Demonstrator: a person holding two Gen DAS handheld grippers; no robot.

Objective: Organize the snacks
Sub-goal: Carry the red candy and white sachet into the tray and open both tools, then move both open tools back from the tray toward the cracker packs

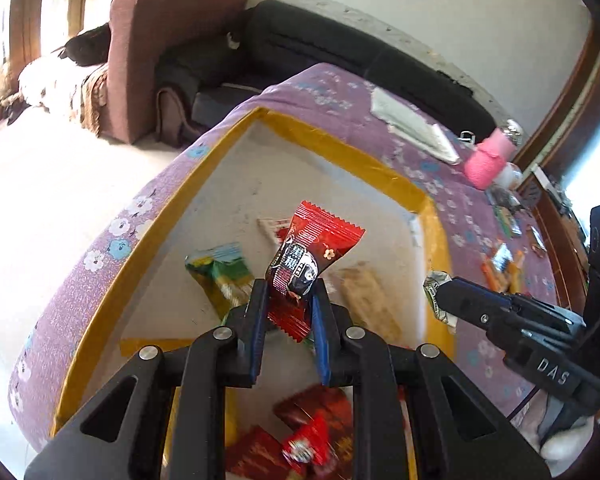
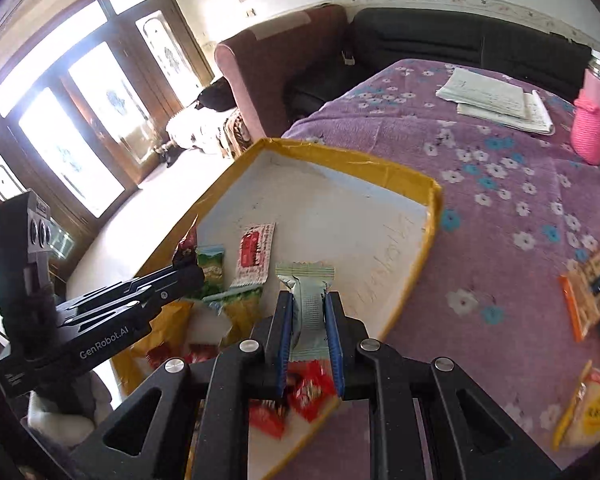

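Two tools loaded: my left tool (image 1: 290, 300) pinches a red wrapper (image 1: 312, 252), my right tool (image 2: 309, 316) clamps a silver packet (image 2: 306, 300), both above the tray (image 1: 340, 152). Risk: thin grips slip, tools collide releasing.

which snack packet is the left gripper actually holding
The red packet with zigzag ends, pinched upright between the left gripper's jaws above the tray. The green packet and beige packet lie flat on the tray floor.

The left gripper (image 1: 290, 292) and right gripper (image 2: 309, 312) are black with blue pads (image 1: 321, 332) and round silver screws (image 1: 223, 333). White letters say "GenRobot.AI".
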